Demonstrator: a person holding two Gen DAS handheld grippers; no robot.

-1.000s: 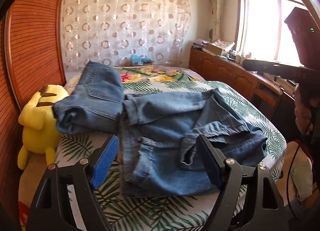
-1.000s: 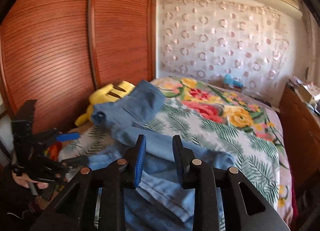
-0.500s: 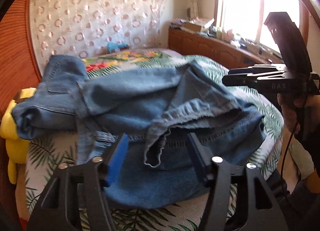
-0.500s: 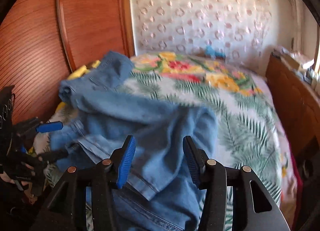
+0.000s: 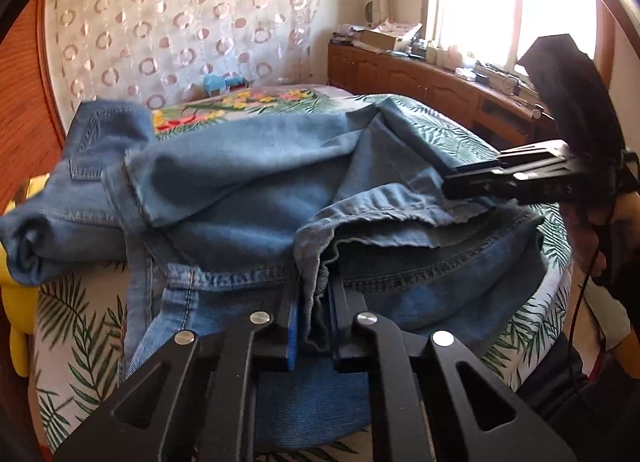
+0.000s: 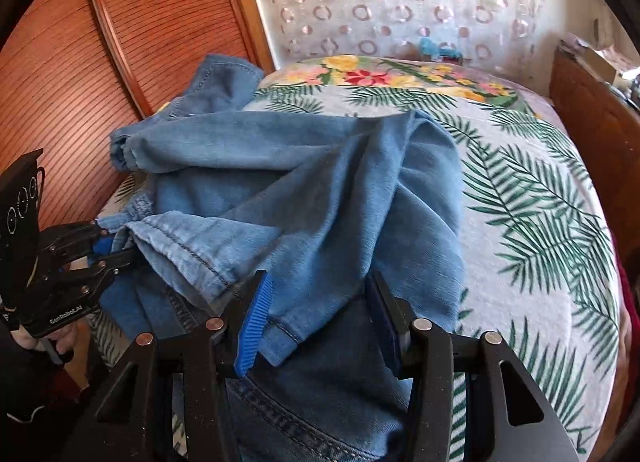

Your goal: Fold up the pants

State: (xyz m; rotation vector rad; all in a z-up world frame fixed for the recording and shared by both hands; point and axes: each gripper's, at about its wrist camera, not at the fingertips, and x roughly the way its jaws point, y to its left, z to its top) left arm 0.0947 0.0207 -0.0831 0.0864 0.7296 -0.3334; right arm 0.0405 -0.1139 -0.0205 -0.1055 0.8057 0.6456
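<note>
Blue denim pants (image 5: 248, 198) lie crumpled on the bed, legs bunched over the waist; they also show in the right wrist view (image 6: 328, 198). My left gripper (image 5: 314, 318) is shut on a hem edge of the pants near the bed's front; it also shows at the left of the right wrist view (image 6: 116, 248), pinching the hem. My right gripper (image 6: 320, 322) is open, its fingers straddling a folded leg cuff (image 6: 280, 338) without closing on it. It shows side-on in the left wrist view (image 5: 452, 186), tips over the fabric.
The bed has a palm-leaf and flower sheet (image 6: 540, 198). A yellow plush toy (image 5: 12, 302) sits at the bed's left edge by the wooden slatted wardrobe (image 6: 120, 42). A wooden sideboard (image 5: 420, 86) with clutter runs under the window on the right.
My left gripper moved forward and closed on the hem of the pants. My right gripper moved down and forward over the leg cuff and opened wider.
</note>
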